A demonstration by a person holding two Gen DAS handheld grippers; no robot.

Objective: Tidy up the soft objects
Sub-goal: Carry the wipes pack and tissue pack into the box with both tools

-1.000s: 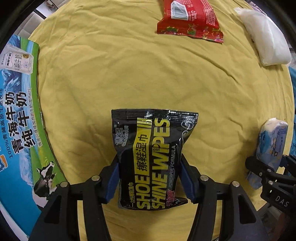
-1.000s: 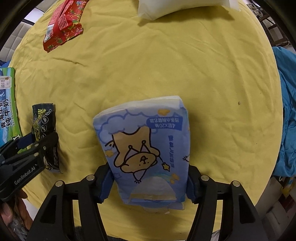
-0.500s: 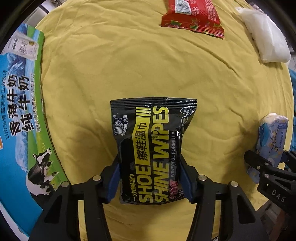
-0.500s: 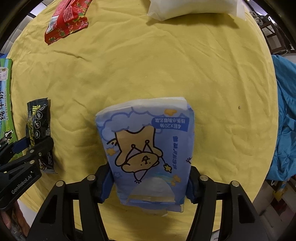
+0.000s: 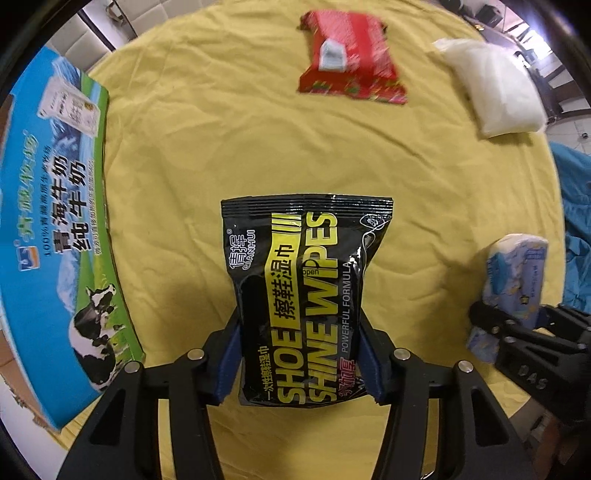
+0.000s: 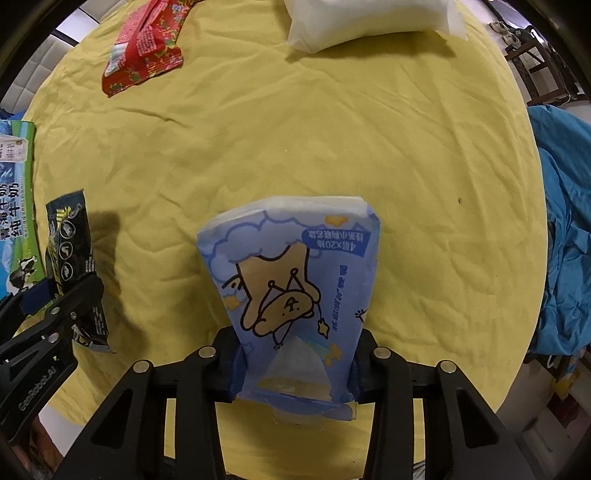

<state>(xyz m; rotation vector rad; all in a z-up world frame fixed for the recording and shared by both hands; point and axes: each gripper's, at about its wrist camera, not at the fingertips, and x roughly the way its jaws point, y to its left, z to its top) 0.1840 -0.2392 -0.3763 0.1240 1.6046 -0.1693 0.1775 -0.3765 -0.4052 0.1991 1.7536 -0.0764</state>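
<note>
My left gripper is shut on a black and yellow shoe shine wipes pack, held above the yellow tablecloth. My right gripper is shut on a blue tissue pack with a cartoon bear, also lifted above the cloth. The tissue pack shows at the right of the left wrist view. The wipes pack shows at the left of the right wrist view. A red wipes pack and a white soft bag lie at the far side.
A blue and green milk carton box lies along the left edge of the table. Blue fabric hangs over something at the right, past the table edge. The red pack and white bag lie far.
Both grippers have lifted and drawn back with their packs still held. The far objects now sit lower in both views, and more of the milk box shows.
</note>
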